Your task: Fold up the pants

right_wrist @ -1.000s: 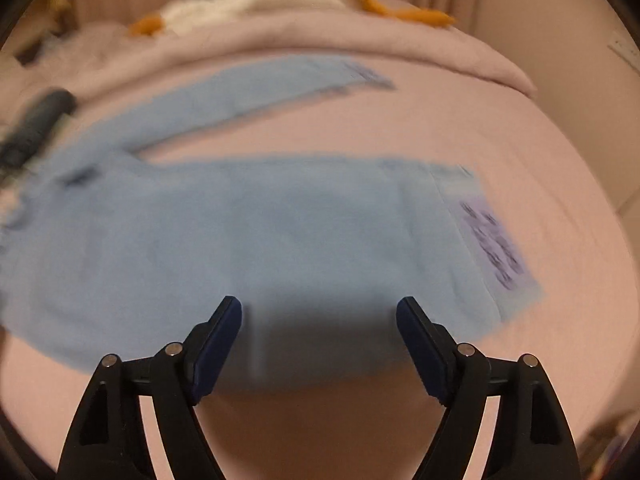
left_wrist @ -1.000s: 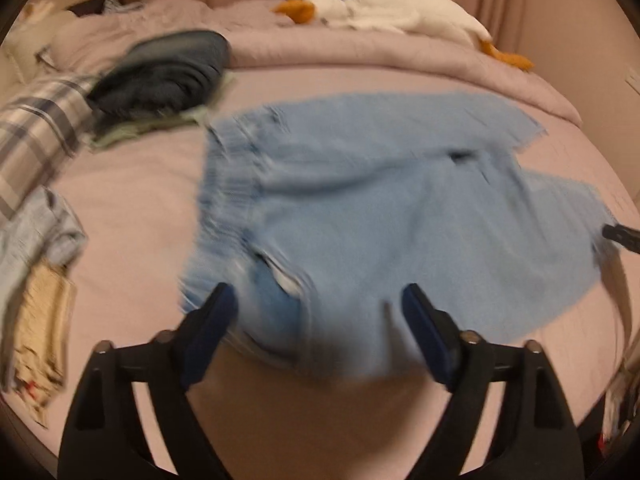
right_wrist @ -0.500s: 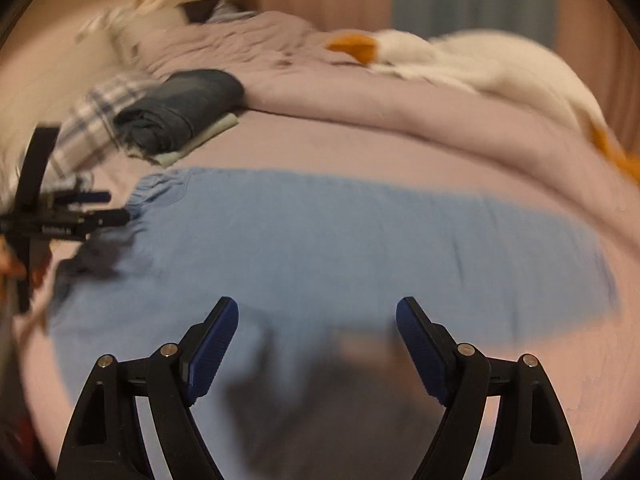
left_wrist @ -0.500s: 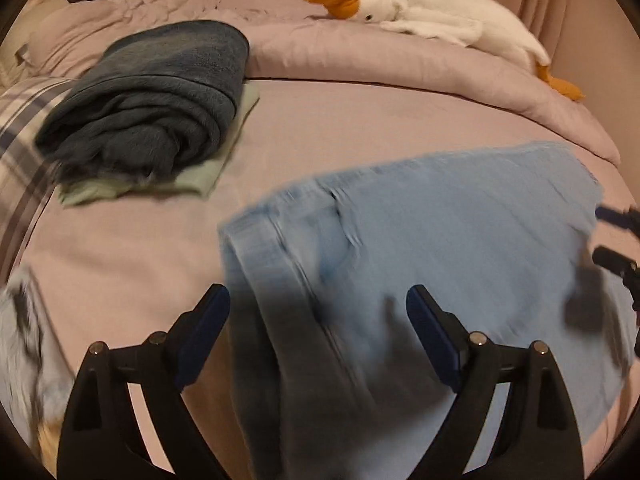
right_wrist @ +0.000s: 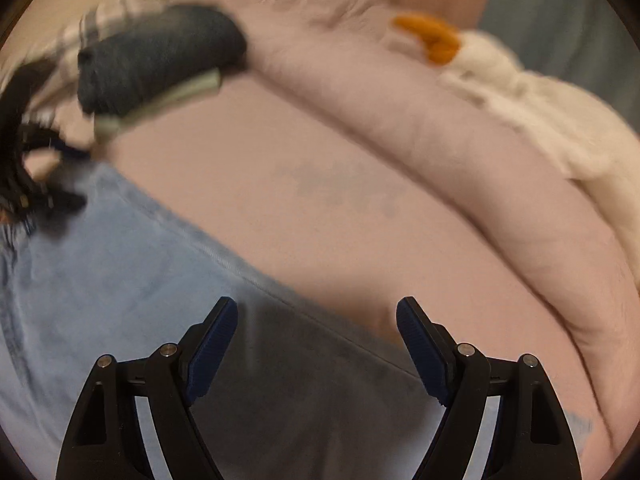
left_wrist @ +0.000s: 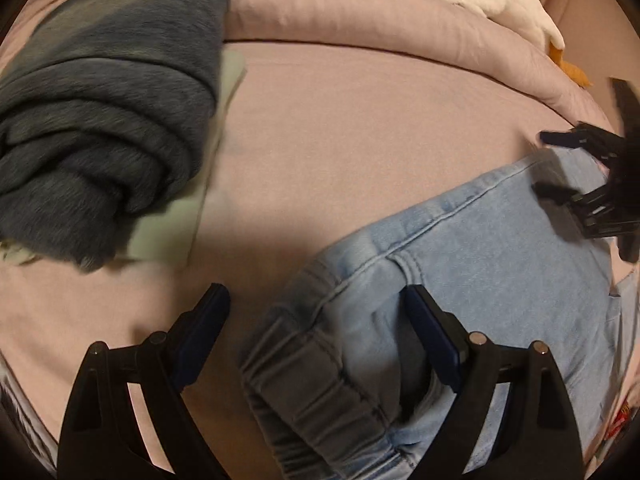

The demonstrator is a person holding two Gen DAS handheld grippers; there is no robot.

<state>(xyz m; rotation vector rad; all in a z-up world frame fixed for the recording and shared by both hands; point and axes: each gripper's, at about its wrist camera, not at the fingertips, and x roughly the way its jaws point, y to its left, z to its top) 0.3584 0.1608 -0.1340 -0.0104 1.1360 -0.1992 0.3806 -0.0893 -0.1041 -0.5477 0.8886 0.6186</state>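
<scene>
Light blue denim pants [left_wrist: 480, 264] lie folded lengthwise on the pink bed sheet [left_wrist: 360, 128]. Their elastic waistband [left_wrist: 320, 392] sits between the fingers of my left gripper [left_wrist: 316, 336], which is open and empty just above it. My right gripper [right_wrist: 316, 344] is open and empty, low over the far edge of the pants [right_wrist: 120, 288]. Each gripper shows in the other's view: the right one at the right edge of the left wrist view [left_wrist: 576, 168], the left one at the left edge of the right wrist view [right_wrist: 36, 172].
A rolled dark grey blanket [left_wrist: 100, 112] on a pale green folded cloth [left_wrist: 180, 216] lies left of the pants. A bunched pink duvet [left_wrist: 380, 28] and a white plush goose [right_wrist: 520, 92] lie along the far side of the bed.
Both grippers have dropped lower and closer to the pants. The left view has swung onto the waistband, the right view onto the far edge. Both stayed open.
</scene>
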